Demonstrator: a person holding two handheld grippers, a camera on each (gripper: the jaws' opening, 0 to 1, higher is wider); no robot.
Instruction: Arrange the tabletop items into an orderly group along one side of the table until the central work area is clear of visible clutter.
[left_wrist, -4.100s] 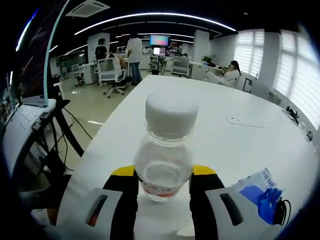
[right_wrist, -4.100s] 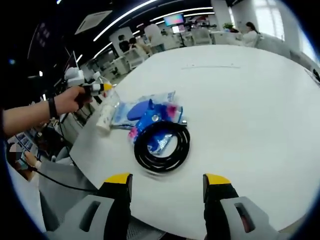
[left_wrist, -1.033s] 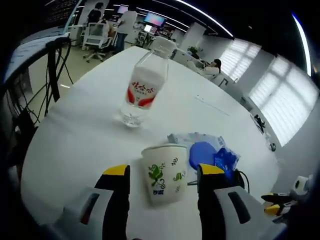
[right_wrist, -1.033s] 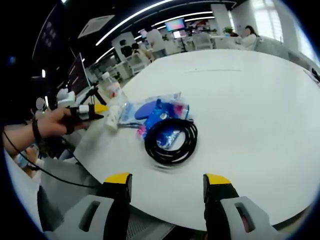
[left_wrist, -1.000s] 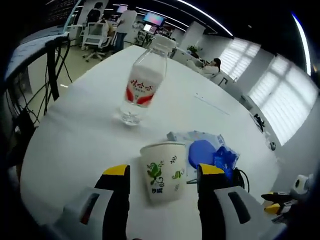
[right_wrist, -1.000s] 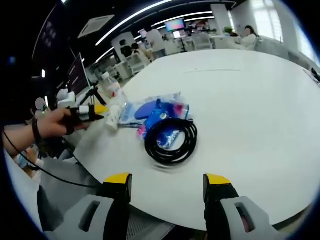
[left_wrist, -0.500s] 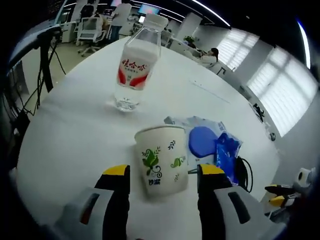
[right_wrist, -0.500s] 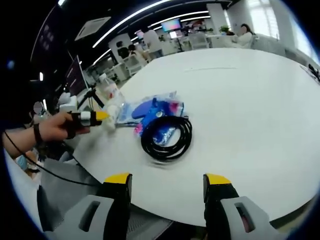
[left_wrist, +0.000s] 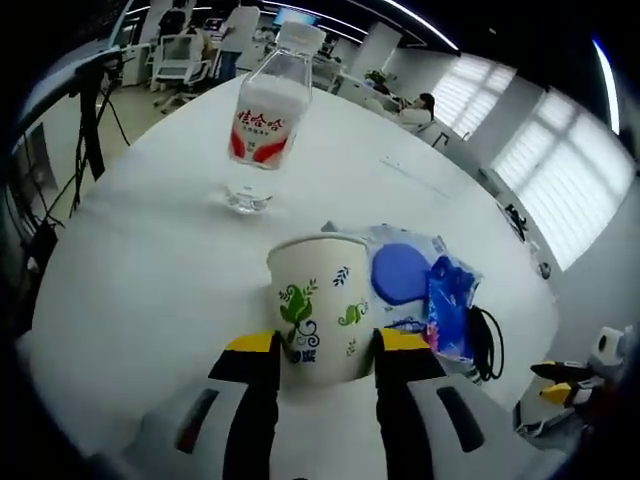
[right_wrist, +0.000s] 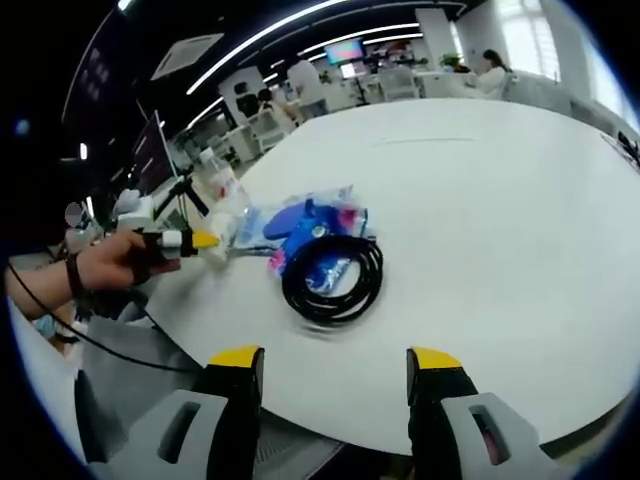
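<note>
— What does the left gripper (left_wrist: 325, 345) hold?
— Its jaws clamp a white paper cup (left_wrist: 319, 305) printed with green leaves, upright on the white table (left_wrist: 130, 270) near its edge, a clear water bottle (left_wrist: 260, 125) beyond it.
— And the right gripper (right_wrist: 335, 365)?
— Jaws spread, holding nothing, off the table edge before the coiled black cable (right_wrist: 333, 275) and blue packets (right_wrist: 300, 222).

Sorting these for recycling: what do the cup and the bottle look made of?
The cup looks like matte white paper, with a rolled rim and printed green leaves. The bottle looks like clear glossy plastic: see-through walls, red label, white cap.
</note>
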